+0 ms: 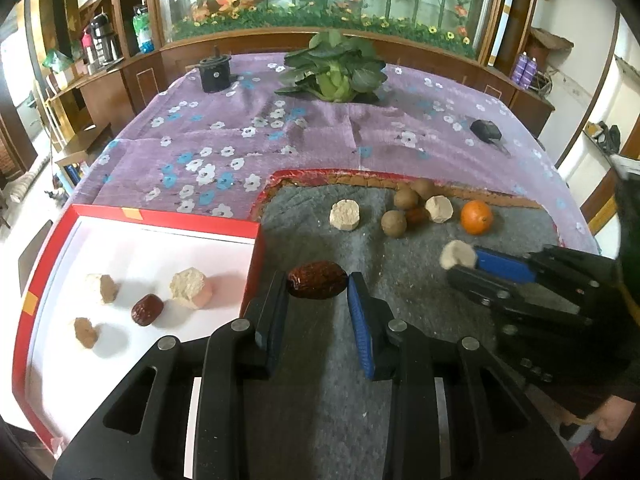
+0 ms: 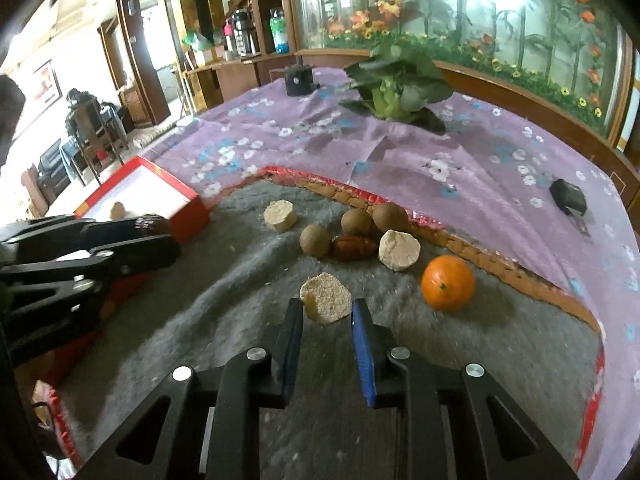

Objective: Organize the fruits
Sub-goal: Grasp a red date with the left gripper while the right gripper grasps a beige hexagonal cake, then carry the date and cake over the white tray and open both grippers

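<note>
My left gripper [image 1: 318, 286] is shut on a dark red date [image 1: 317, 285], held just right of the red box [image 1: 252, 276]. The box's white floor holds another date [image 1: 147, 309] and several pale chunks. My right gripper [image 2: 326, 308] is shut on a pale beige cake piece [image 2: 325, 298] above the grey mat [image 2: 500, 344]. In the left wrist view the right gripper [image 1: 460, 258] shows at the right with that piece [image 1: 457, 253]. On the mat lie an orange [image 2: 448, 282], three brown round fruits [image 2: 356, 222], a date [image 2: 354, 247] and two more beige pieces [image 2: 399, 255].
A purple flowered cloth [image 1: 224, 152] covers the table. At its far end stand a leafy green vegetable [image 1: 334, 66] and a black cylinder [image 1: 215, 74]. A small black object [image 1: 486, 131] lies at the right. Wooden cabinets and a glass display line the back.
</note>
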The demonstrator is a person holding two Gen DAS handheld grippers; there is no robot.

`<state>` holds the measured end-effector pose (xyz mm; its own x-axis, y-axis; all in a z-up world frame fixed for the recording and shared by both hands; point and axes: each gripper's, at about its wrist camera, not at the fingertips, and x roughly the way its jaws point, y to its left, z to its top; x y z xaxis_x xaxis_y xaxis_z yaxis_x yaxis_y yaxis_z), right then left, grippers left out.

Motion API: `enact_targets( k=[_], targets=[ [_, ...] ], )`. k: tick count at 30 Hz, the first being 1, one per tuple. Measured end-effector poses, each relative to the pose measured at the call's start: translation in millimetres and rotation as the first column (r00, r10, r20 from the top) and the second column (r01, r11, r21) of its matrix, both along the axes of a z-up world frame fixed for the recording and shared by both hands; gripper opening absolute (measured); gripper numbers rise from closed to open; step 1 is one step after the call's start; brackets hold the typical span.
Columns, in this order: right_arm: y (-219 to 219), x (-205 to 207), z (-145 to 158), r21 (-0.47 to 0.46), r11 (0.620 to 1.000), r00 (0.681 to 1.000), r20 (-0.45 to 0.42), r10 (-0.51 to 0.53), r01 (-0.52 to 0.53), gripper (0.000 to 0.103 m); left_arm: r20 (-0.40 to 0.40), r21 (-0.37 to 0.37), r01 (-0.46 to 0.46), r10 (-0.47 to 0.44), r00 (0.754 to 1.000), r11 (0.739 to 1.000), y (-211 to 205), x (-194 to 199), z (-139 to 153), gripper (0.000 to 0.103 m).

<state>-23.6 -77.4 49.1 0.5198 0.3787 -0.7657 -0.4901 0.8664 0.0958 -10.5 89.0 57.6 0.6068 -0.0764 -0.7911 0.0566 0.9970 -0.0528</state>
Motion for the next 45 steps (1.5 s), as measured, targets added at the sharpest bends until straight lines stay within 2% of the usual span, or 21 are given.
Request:
enact_targets(
  k=[7, 17, 35, 45],
  targets=[
    [-0.7, -26.3, 20.7, 0.026, 1.000, 0.999, 0.039, 0.006, -0.007, 0.024, 0.028, 0.011, -0.019, 0.019, 0.999, 1.000, 5.6, -14.5, 8.4, 0.029],
    [25.3, -49.0, 37.0, 0.037, 0.996, 0.995, 0.064, 0.074, -0.076, 0.024, 0.064, 0.029, -0.062, 0.060, 0.996, 0.998, 23.1, -33.1, 20.3, 0.029],
    [97.8, -63.3, 41.9, 0.032, 0.976, 0.975, 0.056, 0.214, -0.216, 0.024, 0.071, 0.030, -0.186, 0.183, 0.981, 0.982, 88.4, -56.2, 17.8, 0.029],
    [140.0, -60.3, 35.5, 0.015, 0.958, 0.958, 0.037, 0.286, -0.287, 0.024, 0.042, 0.019, -0.265, 0.264, 0.964, 0.964, 131.0, -61.8, 5.1, 0.029]
  ],
)
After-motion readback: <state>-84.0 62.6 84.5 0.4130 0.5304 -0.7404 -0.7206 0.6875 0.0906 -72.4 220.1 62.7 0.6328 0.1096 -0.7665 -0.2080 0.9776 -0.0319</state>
